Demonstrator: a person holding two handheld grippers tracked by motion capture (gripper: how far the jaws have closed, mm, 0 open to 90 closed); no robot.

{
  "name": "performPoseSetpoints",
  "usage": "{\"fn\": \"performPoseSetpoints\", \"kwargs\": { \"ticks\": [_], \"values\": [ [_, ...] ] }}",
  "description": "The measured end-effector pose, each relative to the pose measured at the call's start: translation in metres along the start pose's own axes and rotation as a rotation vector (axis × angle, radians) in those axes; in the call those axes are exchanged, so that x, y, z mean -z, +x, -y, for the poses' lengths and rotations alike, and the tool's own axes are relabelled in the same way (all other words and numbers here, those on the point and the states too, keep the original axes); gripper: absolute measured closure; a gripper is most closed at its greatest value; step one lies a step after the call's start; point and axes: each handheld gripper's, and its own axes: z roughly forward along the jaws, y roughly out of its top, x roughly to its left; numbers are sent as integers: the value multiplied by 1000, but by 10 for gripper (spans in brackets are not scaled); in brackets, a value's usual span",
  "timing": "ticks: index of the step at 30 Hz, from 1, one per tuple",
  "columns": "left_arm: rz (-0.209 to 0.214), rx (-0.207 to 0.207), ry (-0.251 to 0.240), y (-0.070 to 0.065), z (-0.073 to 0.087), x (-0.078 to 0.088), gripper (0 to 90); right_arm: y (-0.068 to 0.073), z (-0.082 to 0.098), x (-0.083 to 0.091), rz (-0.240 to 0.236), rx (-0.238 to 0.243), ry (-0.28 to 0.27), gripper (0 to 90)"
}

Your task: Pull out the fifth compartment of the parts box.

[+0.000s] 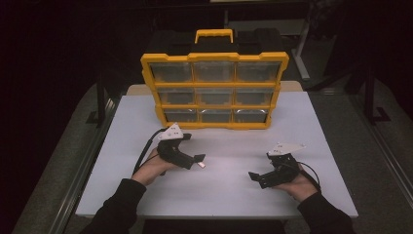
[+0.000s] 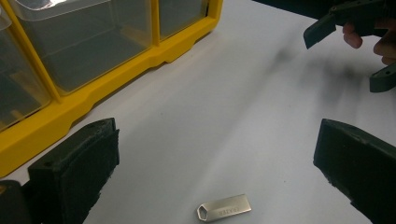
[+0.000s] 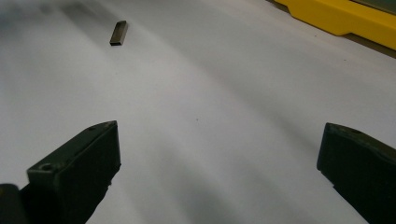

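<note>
A small silver USB stick [image 2: 224,208] lies flat on the white table [image 2: 261,93], between and just ahead of my left gripper's [image 2: 215,140] wide-open jaws, touching neither. From above, the stick [image 1: 201,165] glints right by the left gripper [image 1: 194,147]. My right gripper [image 1: 259,165] hovers at the table's right front, jaws apart and pointing left. Between its open jaws [image 3: 219,135] there is only bare table, and the stick [image 3: 118,32] lies far off at the upper left.
A yellow organiser [image 1: 214,90] with several clear drawers and a carry handle stands at the back centre of the table; its base [image 2: 93,98] is close to the left gripper. The other gripper [image 2: 355,28], held in a hand, shows far right.
</note>
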Motion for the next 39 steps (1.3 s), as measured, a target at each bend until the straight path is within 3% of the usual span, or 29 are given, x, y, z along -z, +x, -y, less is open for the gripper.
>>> {"fn": "performPoseSetpoints", "kwargs": {
  "ticks": [39],
  "values": [
    [-8,-4,-24,1,-12,-19,0,0,0,0,-1,-5,1,0]
  ]
}}
